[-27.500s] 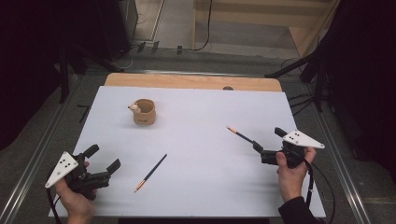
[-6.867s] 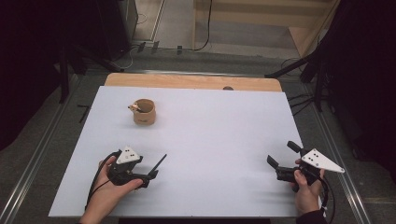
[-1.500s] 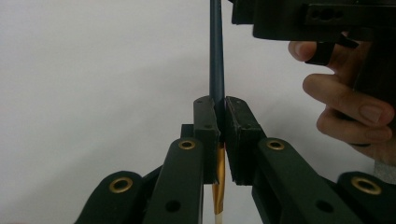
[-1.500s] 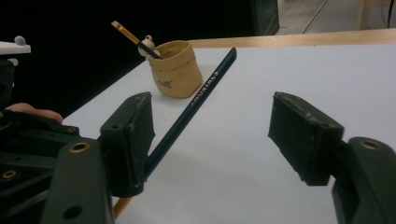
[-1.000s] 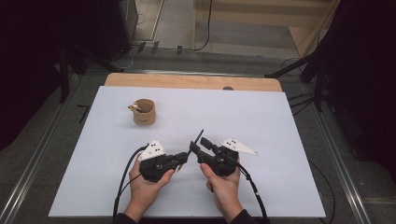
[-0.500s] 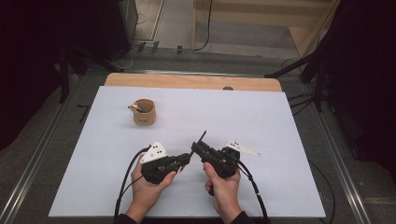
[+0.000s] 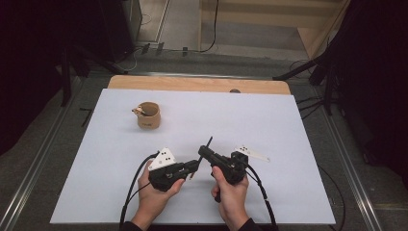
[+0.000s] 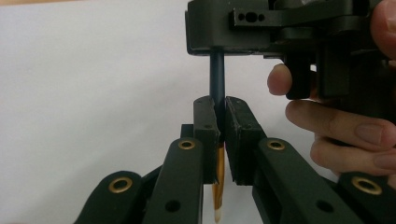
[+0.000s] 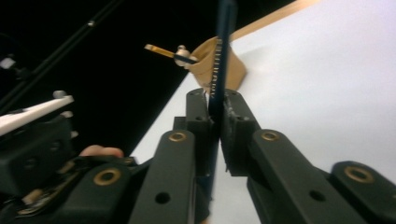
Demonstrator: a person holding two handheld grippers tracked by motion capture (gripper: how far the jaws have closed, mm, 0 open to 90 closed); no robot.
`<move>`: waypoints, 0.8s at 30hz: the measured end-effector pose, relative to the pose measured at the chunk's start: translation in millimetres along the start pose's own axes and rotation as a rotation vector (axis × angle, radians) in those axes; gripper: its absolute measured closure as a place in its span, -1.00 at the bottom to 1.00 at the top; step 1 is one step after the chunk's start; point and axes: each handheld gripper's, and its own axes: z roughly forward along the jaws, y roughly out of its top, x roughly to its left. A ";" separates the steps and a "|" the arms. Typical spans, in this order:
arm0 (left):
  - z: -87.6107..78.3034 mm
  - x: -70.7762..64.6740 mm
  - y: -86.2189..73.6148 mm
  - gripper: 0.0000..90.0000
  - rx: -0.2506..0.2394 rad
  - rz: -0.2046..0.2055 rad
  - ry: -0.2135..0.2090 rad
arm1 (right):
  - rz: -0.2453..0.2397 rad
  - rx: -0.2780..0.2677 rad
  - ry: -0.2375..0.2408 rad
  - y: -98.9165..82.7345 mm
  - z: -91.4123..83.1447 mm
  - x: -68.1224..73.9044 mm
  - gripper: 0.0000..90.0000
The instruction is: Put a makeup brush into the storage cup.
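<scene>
Gripping: left gripper (image 8: 219, 126) and right gripper (image 9: 215, 119), both pinching one dark pencil (image 7: 206, 147)
Hidden: pencil middle, behind jaws
Blurred: tan cup (image 7: 147, 115) contents

Wooden board (image 7: 192, 83) beyond white tabletop (image 7: 288, 125)

High view looks down and forward over the white table (image 7: 298, 144). Both gripper views sit tight behind their jaws, sharing the blue pencil (image 8: 217, 84); right's faces eleven o'clock.
</scene>
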 end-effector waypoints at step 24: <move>10.3 -3.6 -2.1 0.79 0.028 0.012 0.016 | -0.347 -0.013 -0.085 1.9 -2.6 27.8 0.89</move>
